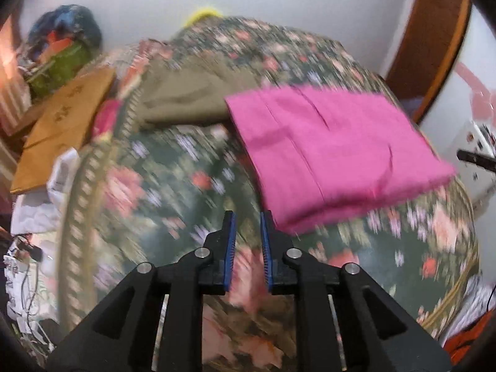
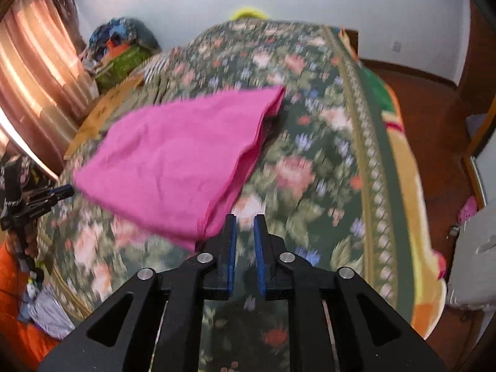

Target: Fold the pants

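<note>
While blurred, both grippers (image 1: 248,217) (image 2: 245,220) seem slightly parted, empty.

Left gripper (image 1: 248,217) hovers above the bed (image 1: 173,186), just short of the near corner of the pants (image 1: 334,148), its blue-padded jaws parted with a narrow gap and nothing between them. Right gripper (image 2: 245,220) hovers just off the pants' near corner on the other side, jaws likewise slightly apart and empty. In the right wrist view the left gripper (image 2: 63,191) points at the pants' left edge
</note>
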Tool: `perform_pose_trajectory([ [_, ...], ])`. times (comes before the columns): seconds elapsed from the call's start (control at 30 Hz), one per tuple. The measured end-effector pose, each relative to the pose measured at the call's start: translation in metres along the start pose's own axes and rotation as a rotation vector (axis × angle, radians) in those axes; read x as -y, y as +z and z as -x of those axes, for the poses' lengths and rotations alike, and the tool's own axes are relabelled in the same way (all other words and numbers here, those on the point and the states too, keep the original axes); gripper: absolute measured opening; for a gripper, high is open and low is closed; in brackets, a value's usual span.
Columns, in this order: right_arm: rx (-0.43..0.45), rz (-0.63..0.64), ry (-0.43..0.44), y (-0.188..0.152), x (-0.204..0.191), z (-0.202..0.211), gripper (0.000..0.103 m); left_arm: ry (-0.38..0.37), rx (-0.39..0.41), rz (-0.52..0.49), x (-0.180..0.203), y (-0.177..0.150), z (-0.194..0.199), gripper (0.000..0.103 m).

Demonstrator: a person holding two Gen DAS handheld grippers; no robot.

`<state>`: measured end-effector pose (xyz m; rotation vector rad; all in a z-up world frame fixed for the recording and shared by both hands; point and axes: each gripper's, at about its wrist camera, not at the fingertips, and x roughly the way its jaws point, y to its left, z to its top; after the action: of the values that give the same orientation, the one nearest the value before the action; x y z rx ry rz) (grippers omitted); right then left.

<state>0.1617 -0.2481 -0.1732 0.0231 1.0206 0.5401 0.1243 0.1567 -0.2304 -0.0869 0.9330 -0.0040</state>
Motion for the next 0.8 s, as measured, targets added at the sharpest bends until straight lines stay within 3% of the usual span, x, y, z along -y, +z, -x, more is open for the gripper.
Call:
perform_pose_trajectory([
  [0.07,0.037,0.002,-0.007,0.014,0.001,0.004,0.024,0.028,0.032,0.014,-0.008,0.018,0.003,0.034],
  [0.13,0.077,0.012,-0.021,0.028,0.001,0.004,0.031,0.05,0.057,0.012,-0.012,0.035,0.001,0.04],
  [0.3,0.12,0.015,-0.032,0.057,0.003,-0.008,0.039,0.061,0.067,0.04,-0.014,0.075,-0.022,0.047],
  [0.4,0.105,0.003,0.009,0.066,0.001,-0.021,0.039,-0.007,0.054,0.07,-0.01,0.087,-0.034,0.047],
  [0.53,0.077,0.048,0.064,0.065,-0.02,-0.034,0.04,-0.048,0.027,0.007,0.017,0.08,-0.043,0.05],
  [0.67,0.007,0.081,0.127,0.056,-0.043,-0.054,0.04,-0.074,-0.037,-0.062,0.045,0.051,-0.051,0.054],
  [0.8,-0.054,0.147,0.151,0.036,-0.063,-0.068,0.04,-0.017,-0.042,-0.086,0.059,0.019,-0.052,0.057],
])
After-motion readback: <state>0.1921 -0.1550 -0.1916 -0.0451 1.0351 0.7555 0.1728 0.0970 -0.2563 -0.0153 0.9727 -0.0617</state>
